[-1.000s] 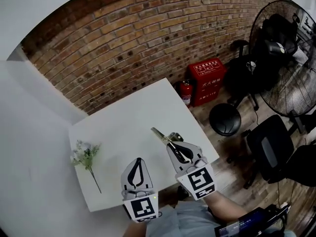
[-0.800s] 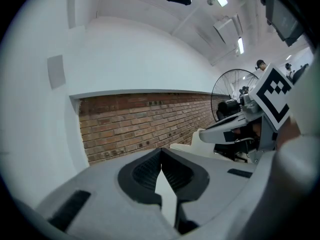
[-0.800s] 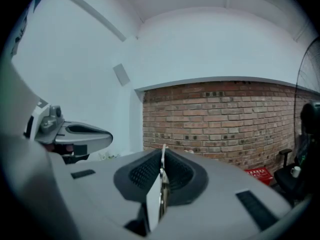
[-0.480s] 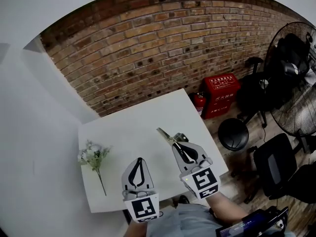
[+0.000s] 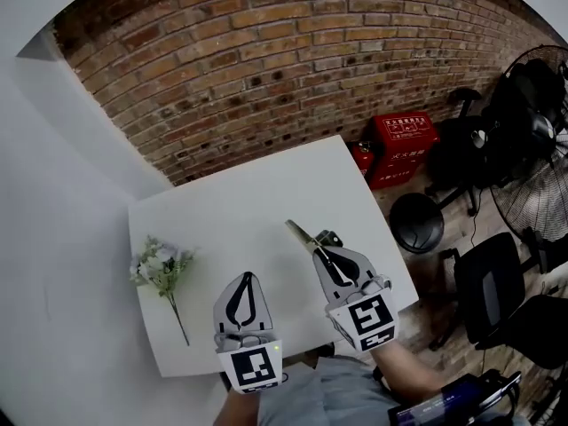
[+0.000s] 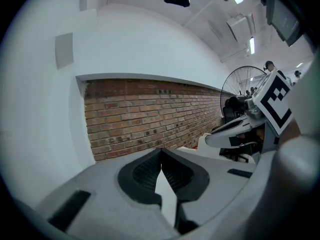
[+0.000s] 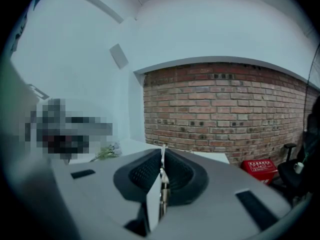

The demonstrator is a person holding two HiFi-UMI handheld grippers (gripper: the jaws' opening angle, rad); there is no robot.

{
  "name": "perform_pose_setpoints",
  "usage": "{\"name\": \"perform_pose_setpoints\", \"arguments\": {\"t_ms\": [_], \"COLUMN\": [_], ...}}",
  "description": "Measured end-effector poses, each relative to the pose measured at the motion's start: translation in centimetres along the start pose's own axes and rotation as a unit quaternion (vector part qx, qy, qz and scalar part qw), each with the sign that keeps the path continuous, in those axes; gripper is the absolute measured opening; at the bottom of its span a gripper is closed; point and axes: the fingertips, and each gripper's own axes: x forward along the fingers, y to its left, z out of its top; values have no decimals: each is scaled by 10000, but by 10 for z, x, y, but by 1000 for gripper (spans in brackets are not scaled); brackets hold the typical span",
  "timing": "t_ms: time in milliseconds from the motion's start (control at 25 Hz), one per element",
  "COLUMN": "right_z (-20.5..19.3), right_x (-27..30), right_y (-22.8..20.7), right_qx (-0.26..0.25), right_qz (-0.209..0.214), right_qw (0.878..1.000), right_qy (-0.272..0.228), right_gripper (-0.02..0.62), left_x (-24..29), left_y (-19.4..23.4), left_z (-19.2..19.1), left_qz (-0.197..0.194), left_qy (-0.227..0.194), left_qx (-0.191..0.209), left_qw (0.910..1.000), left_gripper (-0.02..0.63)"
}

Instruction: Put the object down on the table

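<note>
The white table [image 5: 248, 198] fills the middle of the head view. My right gripper [image 5: 320, 248] hovers over its near right part, shut on a thin metal tool [image 5: 301, 233] whose olive-coloured blade sticks out up and left past the fingertips. In the right gripper view the tool [image 7: 162, 186] shows edge-on, clamped between the pads of the right gripper [image 7: 162, 151]. My left gripper [image 5: 246, 277] is beside it over the near edge, shut and empty; in its own view the left gripper [image 6: 161, 153] has its jaws touching.
A sprig of artificial flowers [image 5: 161, 265] lies on the table's left side. A brick wall [image 5: 266, 60] stands behind. Right of the table are a red box [image 5: 406, 135], a fire extinguisher [image 5: 362, 159], a black stool [image 5: 416, 223], office chairs [image 5: 489, 282] and a fan [image 5: 543, 158].
The head view has swung a little, so the table sits differently in frame. Both grippers keep about the same places over the near edge, the right one still clamping the tool.
</note>
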Motion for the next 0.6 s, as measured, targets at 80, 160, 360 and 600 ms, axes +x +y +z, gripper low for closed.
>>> {"name": "perform_pose_setpoints", "arguments": {"t_ms": [80,160,360,600], "right_z": [-10,-20,-51,-86], "right_x": [7,14,25,31], "right_y": [0,2,5,10], "right_qx": [50,80,201,330], "right_qz": [-11,-12,-64,-40], "right_qw": [9999,9997,9982,9952], "right_qy": [113,219,556,919], "right_gripper": [26,27,28,28], "left_x": [5,9,20,28], "left_y": [3,6,4,-5], "left_z": [-10,-21,-53,-80], "left_qz": [-44,-65,-249,-479], "left_qy": [90,213,527,837], "left_qx": [-15,-125,-313,-455], "left_qw": [9999,9997,9978,9943], "left_gripper": [9,9,9,9]}}
